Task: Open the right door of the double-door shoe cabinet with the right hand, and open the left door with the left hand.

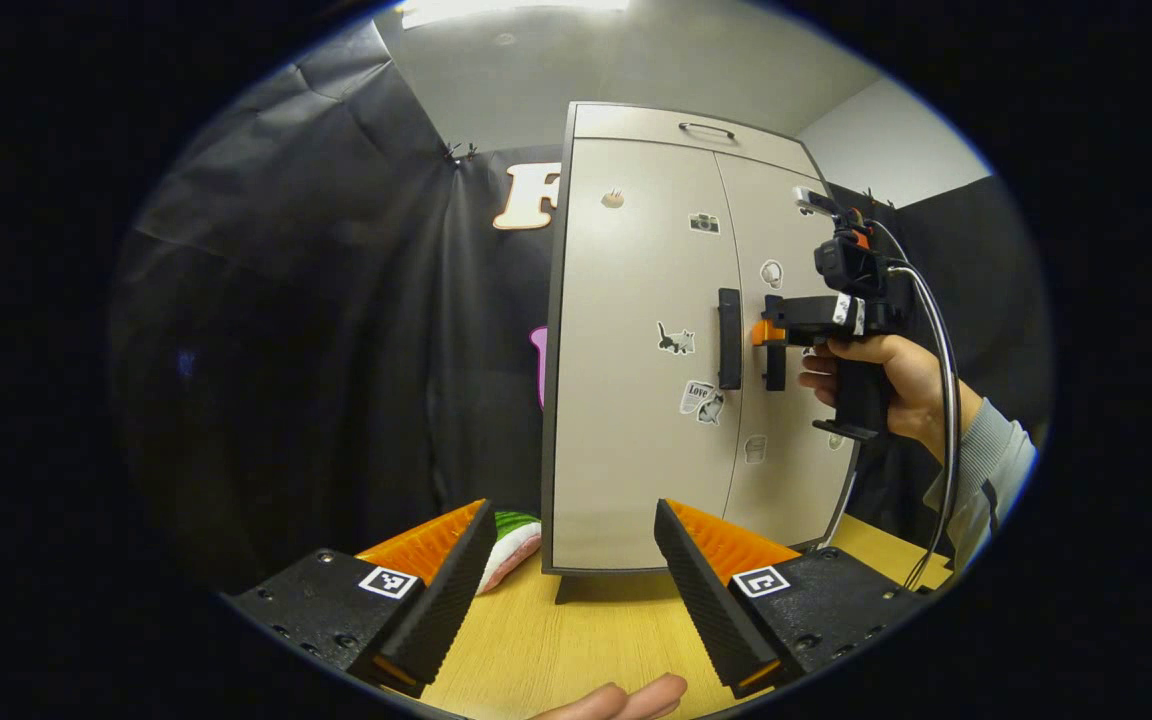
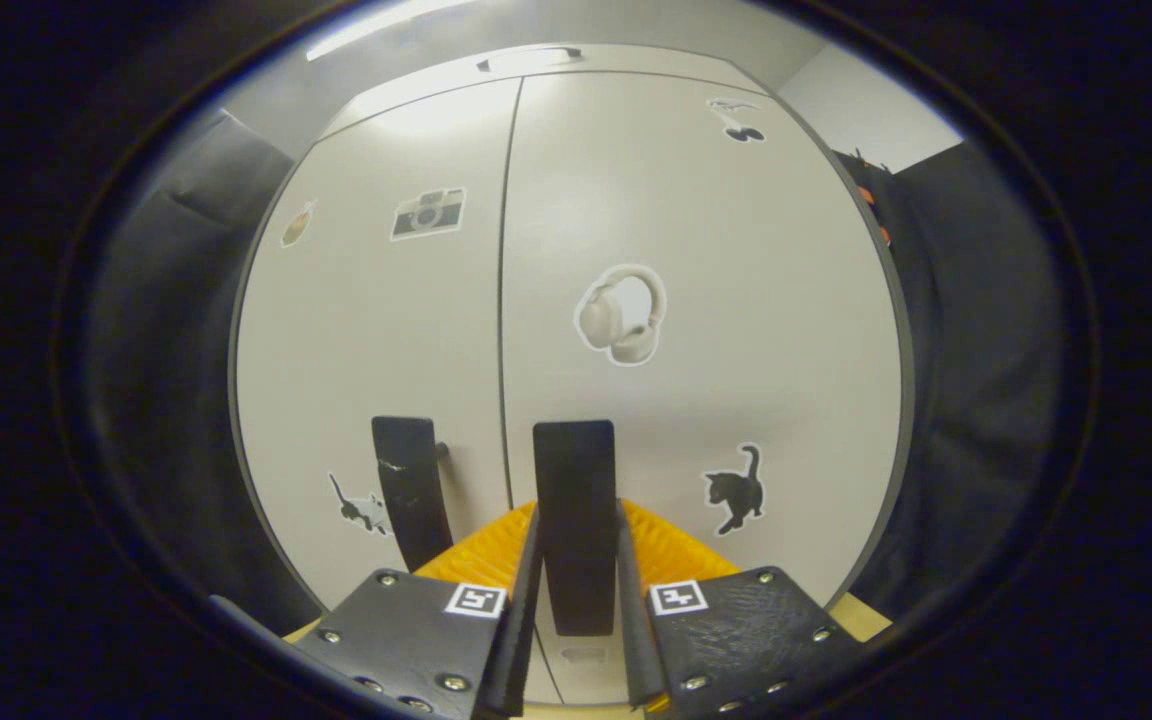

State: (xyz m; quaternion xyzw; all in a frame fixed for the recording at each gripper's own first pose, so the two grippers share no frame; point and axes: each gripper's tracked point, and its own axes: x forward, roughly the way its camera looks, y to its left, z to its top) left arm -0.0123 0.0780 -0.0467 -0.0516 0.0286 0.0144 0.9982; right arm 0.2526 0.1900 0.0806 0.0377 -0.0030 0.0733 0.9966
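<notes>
We see the double-door shoe cabinet [image 1: 656, 350] standing upright on the wooden table [image 1: 576, 640], both doors flush and shut, so we cannot tell what it holds. In the right gripper view, the right gripper [image 2: 576, 545] has its two fingers drawn in against the flanks of the right door handle [image 2: 574, 500], a dark vertical bar, pinching it; the left door handle [image 2: 408, 490] stands just beside it across the seam. In the left gripper view, that same tool shows at the right handle, held by a hand [image 1: 881, 375] in a grey sleeve [image 1: 986, 470]. The left gripper [image 1: 576, 570] hangs back from the cabinet, near its foot, with jaws spread wide and nothing between them. Stickers dot the doors: a camera [image 2: 428, 212], headphones [image 2: 621, 312], a black cat [image 2: 736, 490] and a paler cat [image 1: 676, 339]; one sticker [image 1: 701, 400] on the left door bears writing too small for us to read. A green and pink object [image 1: 514, 545] lies on the table left of the cabinet.
</notes>
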